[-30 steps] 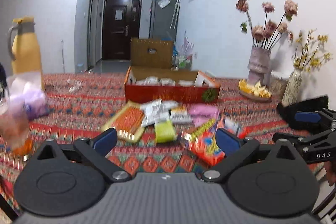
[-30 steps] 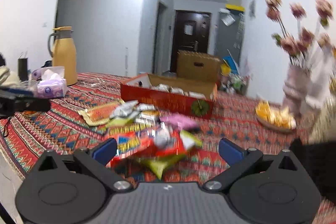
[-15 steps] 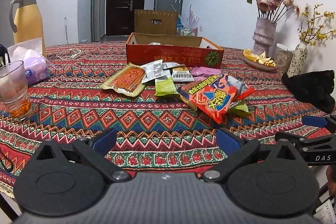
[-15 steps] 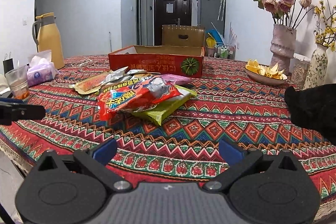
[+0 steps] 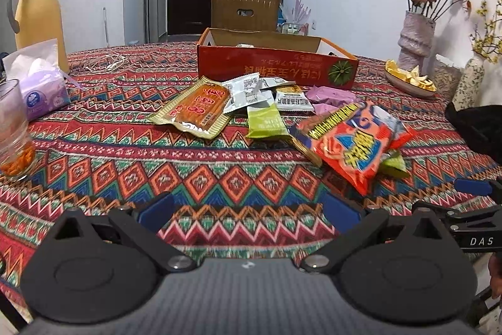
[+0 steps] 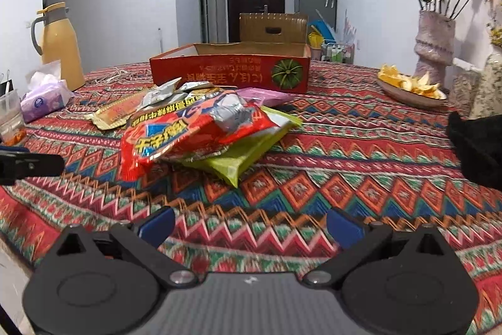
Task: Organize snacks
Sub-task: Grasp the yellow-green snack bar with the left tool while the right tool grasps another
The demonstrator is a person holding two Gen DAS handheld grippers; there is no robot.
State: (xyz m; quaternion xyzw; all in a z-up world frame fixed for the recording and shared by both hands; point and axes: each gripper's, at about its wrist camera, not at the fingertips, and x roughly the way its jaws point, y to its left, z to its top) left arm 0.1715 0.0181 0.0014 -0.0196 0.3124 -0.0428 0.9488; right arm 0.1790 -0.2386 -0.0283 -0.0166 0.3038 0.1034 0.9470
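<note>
A loose heap of snack packets lies near the middle of the bench (image 5: 103, 153), on its zigzag-patterned cloth, just in front of an open red cardboard box (image 5: 276, 69). Nearest the cameras is a big red crisp bag (image 5: 354, 143), resting partly on a lime-green packet (image 6: 238, 153). Behind it lie a flat orange-and-gold packet (image 5: 196, 107), a pale green sachet (image 5: 265, 121), several white-and-grey sachets (image 5: 246, 91) and a pink packet (image 5: 332, 94) close to the box wall. Some packets show over the rim inside the box.

The left hand-held gripper (image 5: 249, 214) hovers low over the near edge of the bench, its blue-padded fingers spread wide with nothing between them. The right hand-held gripper (image 6: 251, 223) is likewise spread wide and empty, aimed at the crisp bag from the near side, well apart from it.

Further out, to the left stand a drinking glass (image 5: 14, 131), a purple tissue pack (image 5: 40, 83) and a yellow thermos jug (image 5: 36, 11). To the right are a dish of orange peel (image 5: 409, 79), a vase of dried roses (image 5: 415, 33) and a black cloth bundle (image 5: 480, 127).
</note>
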